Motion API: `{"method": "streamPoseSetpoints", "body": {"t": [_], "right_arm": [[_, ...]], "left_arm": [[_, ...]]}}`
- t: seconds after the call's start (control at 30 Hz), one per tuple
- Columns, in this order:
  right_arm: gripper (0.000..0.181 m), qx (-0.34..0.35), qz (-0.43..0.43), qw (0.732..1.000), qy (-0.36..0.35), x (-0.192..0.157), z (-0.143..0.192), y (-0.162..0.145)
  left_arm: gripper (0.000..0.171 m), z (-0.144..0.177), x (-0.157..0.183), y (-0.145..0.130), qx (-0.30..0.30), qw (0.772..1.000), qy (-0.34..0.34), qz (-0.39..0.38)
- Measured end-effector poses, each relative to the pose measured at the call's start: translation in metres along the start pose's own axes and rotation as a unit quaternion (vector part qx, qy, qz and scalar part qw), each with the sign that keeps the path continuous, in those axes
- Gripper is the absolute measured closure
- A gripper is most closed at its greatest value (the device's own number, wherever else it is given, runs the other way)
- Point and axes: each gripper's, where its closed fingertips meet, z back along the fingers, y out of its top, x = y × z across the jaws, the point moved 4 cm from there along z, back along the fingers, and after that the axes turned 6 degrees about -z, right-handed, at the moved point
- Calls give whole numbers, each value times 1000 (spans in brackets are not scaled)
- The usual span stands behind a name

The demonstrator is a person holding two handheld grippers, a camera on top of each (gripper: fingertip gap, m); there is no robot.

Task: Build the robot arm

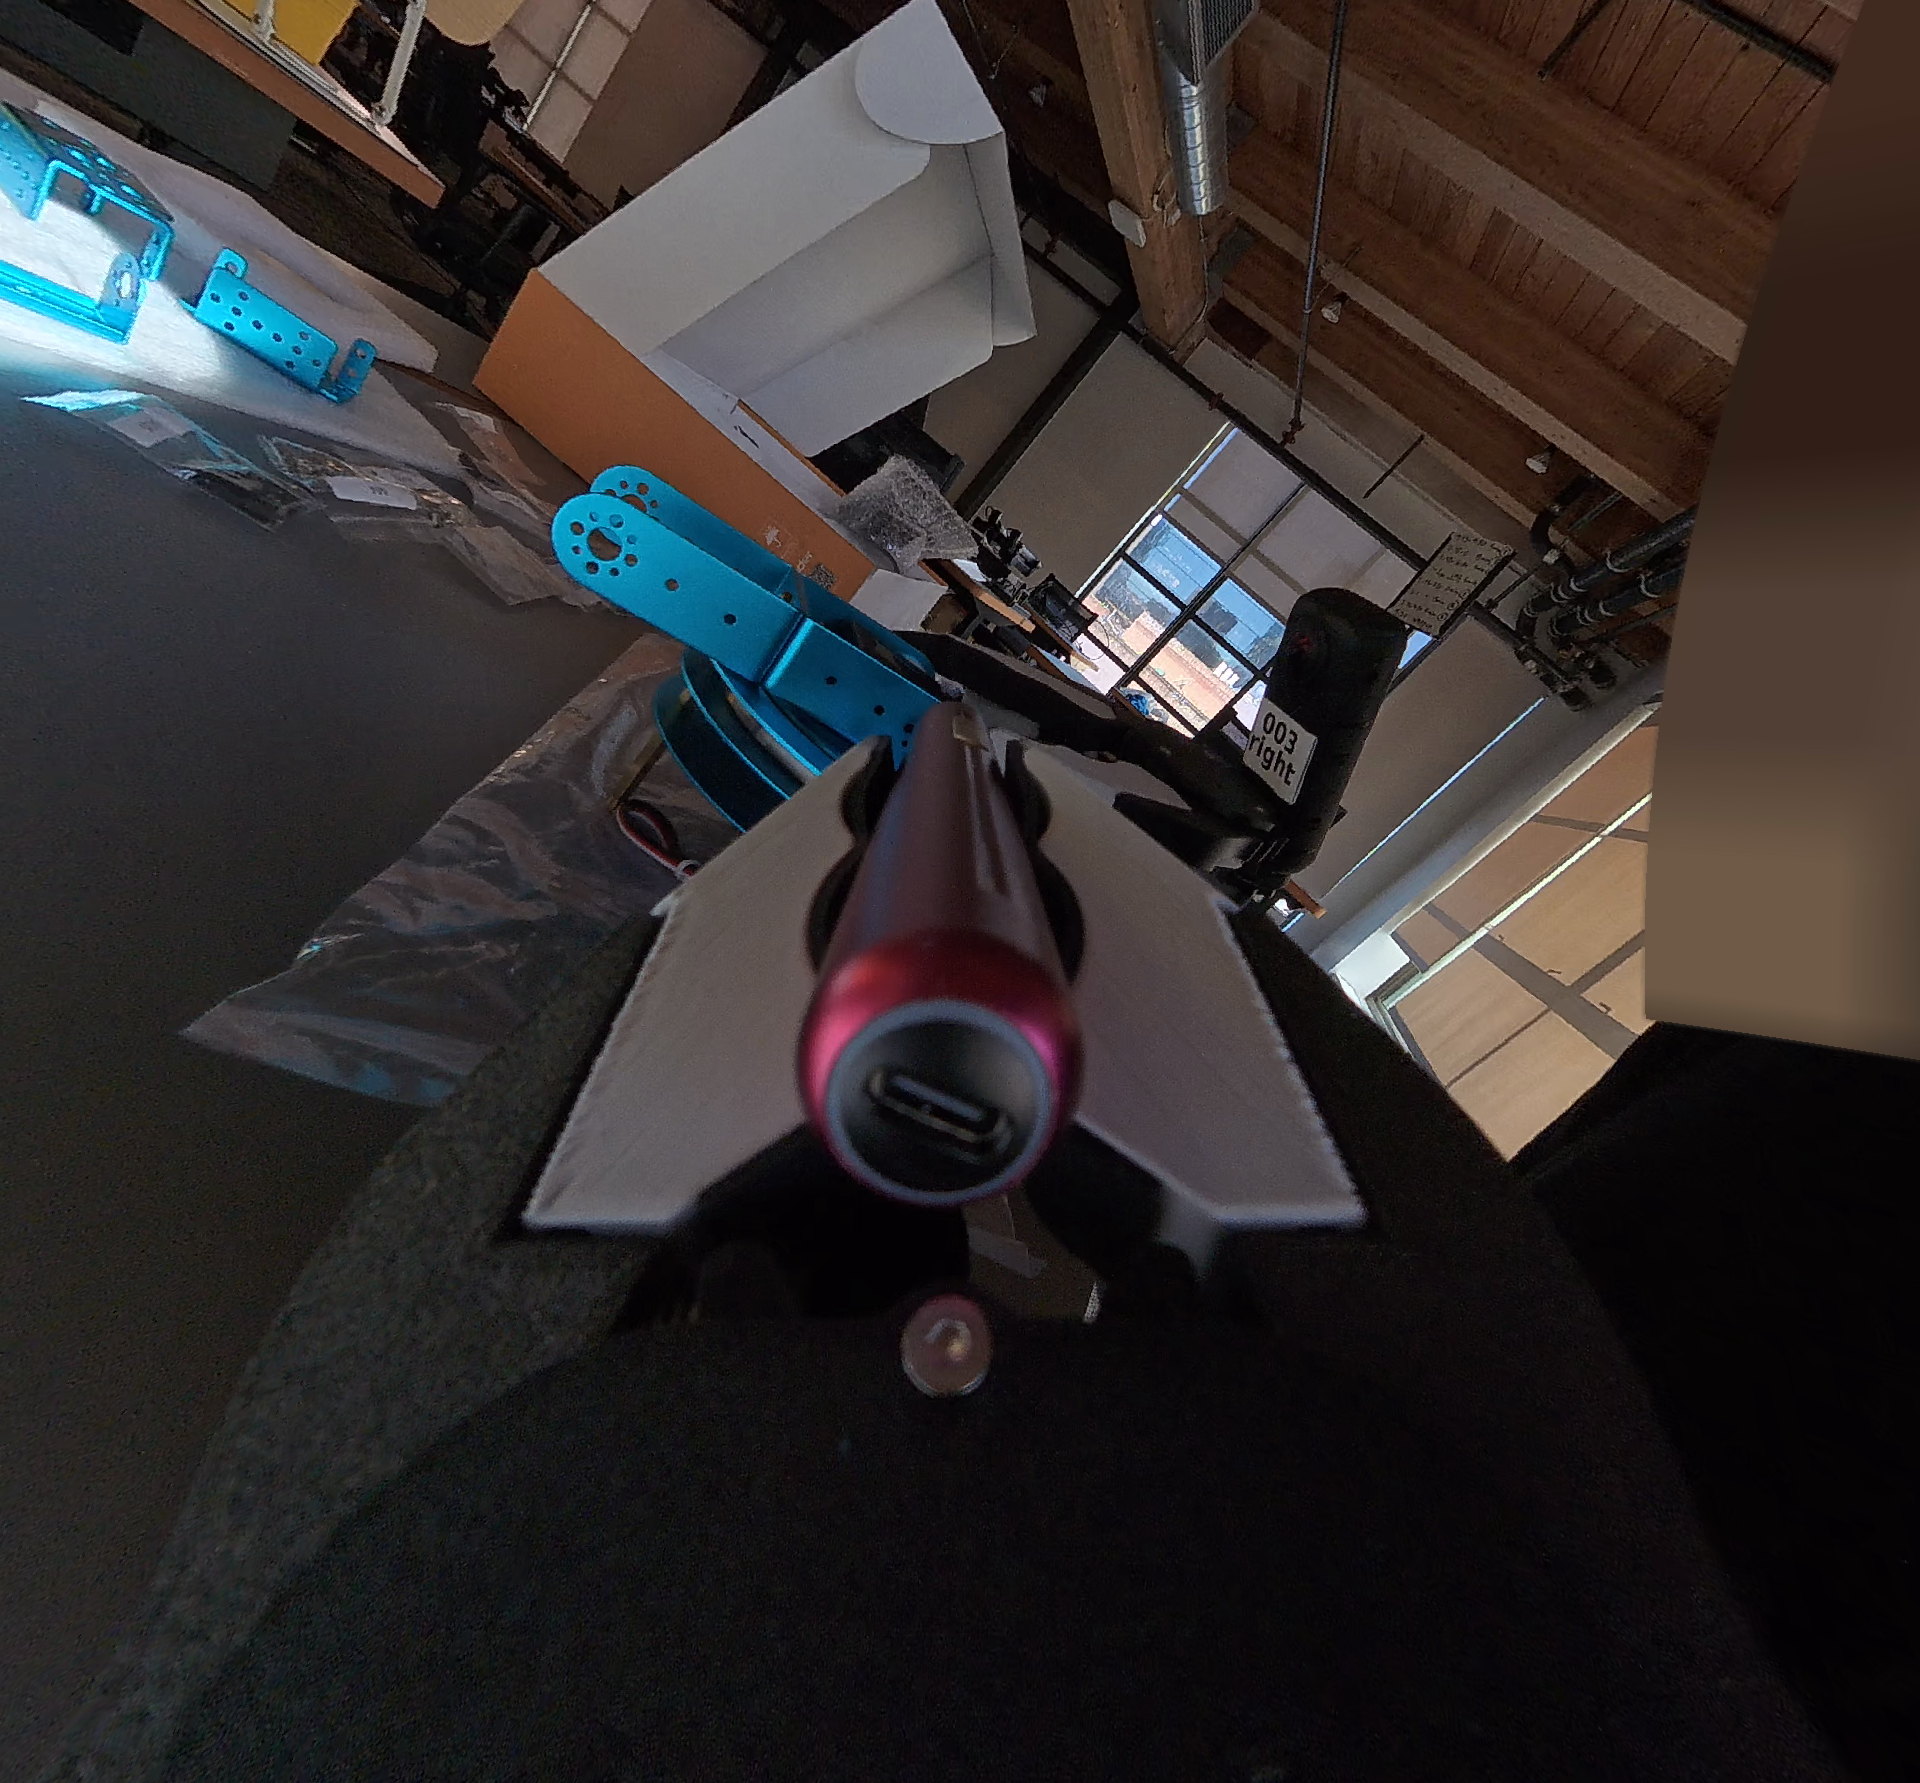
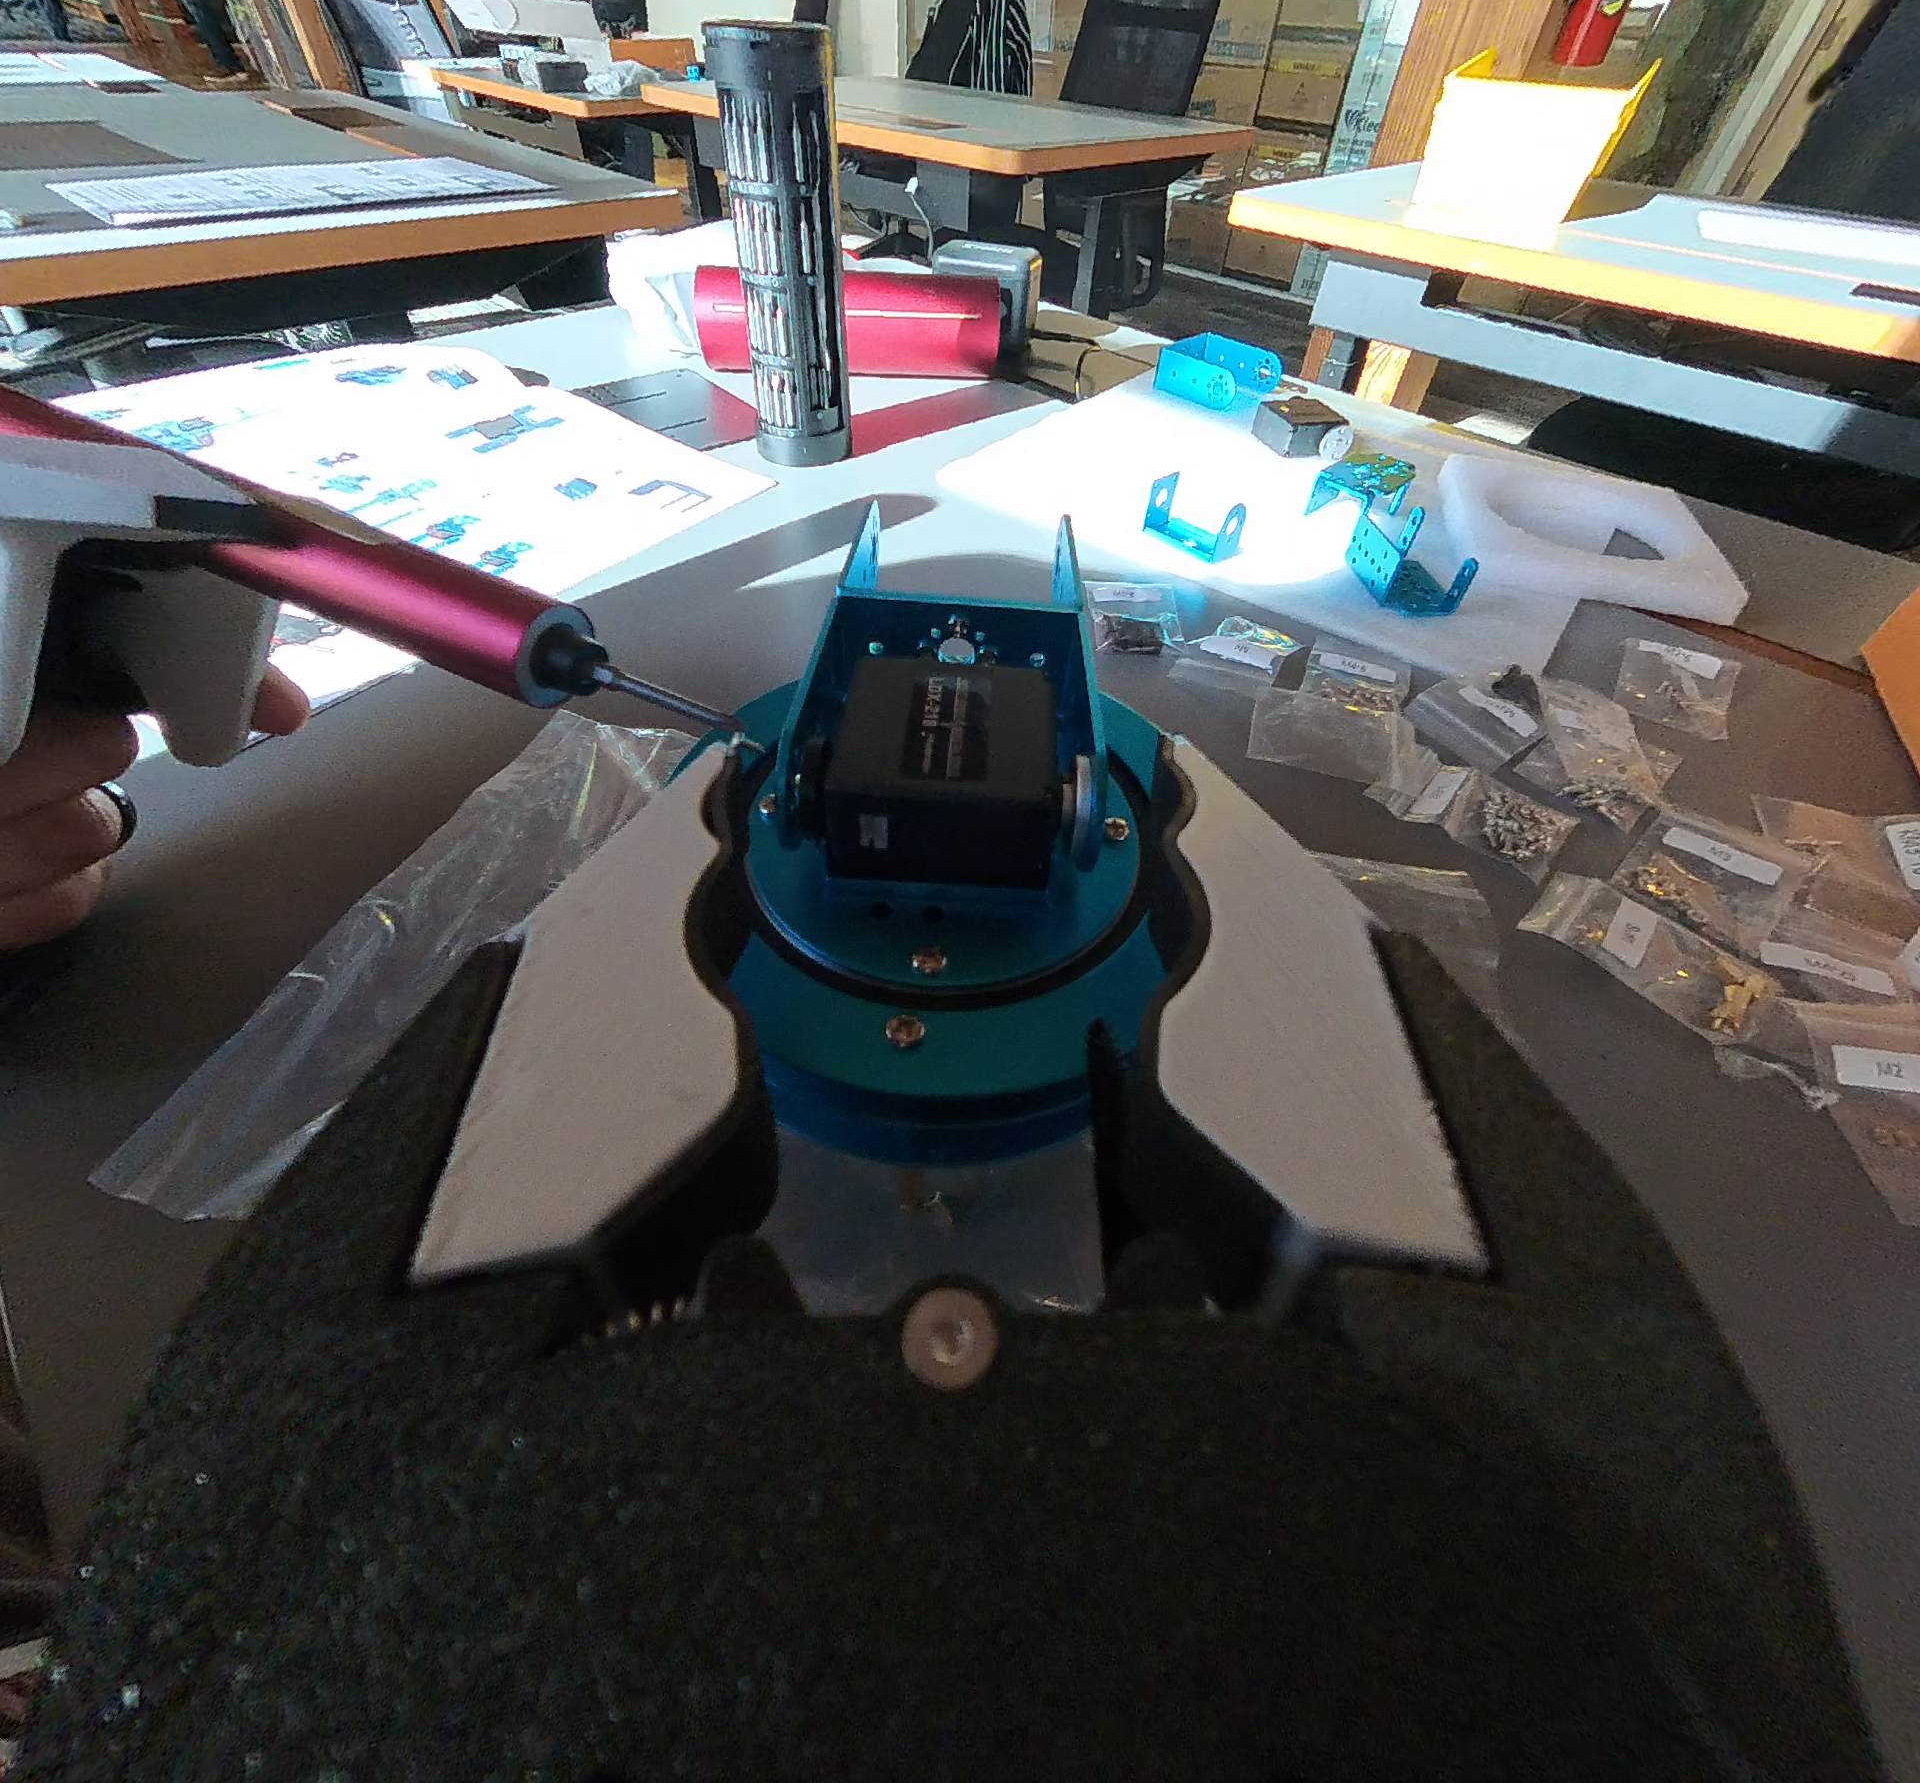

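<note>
The right gripper [image 2: 940,912] is closed around the blue round base [image 2: 940,1037], its two pale fingers [image 2: 623,995] pressed to opposite sides of the disc, which stands on the grey bench [image 2: 416,798] over a clear plastic sheet [image 2: 343,964]. The base looks like anodised metal, so I judge it stiff, fairly heavy for its size and smooth enough to slip; the rim, where the fingers now sit, seems the soundest place to hold it. On top of it stands an upright blue bracket [image 2: 966,590] cradling a black servo [image 2: 940,777], a part likely more delicate than the metal around it. The left gripper [image 1: 940,902] is clamped on a red electric screwdriver [image 1: 940,985], a rigid, slim, smooth cylinder gripped along its barrel; in the right wrist view its thin bit [image 2: 675,707] reaches the left edge of the base plate, at or just beside a screw, though contact is too small to confirm. To the right lie many small clear bags [image 2: 1538,798] holding screws and brass fittings, light and floppy. Farther off, loose blue brackets [image 2: 1392,538] rest on white foam [image 2: 1590,528], a printed instruction sheet [image 2: 416,455] lies to the left, and a tall black bit holder [image 2: 779,247] filled with bits stands before a red tube case [image 2: 883,320]. In the left wrist view an open white-lined cardboard box [image 1: 790,279] stands beyond; its contents are hidden.
</note>
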Motion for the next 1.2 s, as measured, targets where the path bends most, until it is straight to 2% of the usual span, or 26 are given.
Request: {"method": "streamPoseSetpoints", "body": {"t": [0.33, 0.67, 1.2], "right_arm": [[106, -1, 3, 1000, -10, 2, 2, -1], [108, -3, 45, 998, -36, -1, 2, 0], [110, 27, 56, 996, -67, -1, 8, 3]], "left_arm": [[151, -5, 0, -4, -18, 1000, -1, -9], [151, -1, 3, -3, -22, 1000, -10, -11], [151, -2, 0, -1, -36, 999, -8, -6]]}}
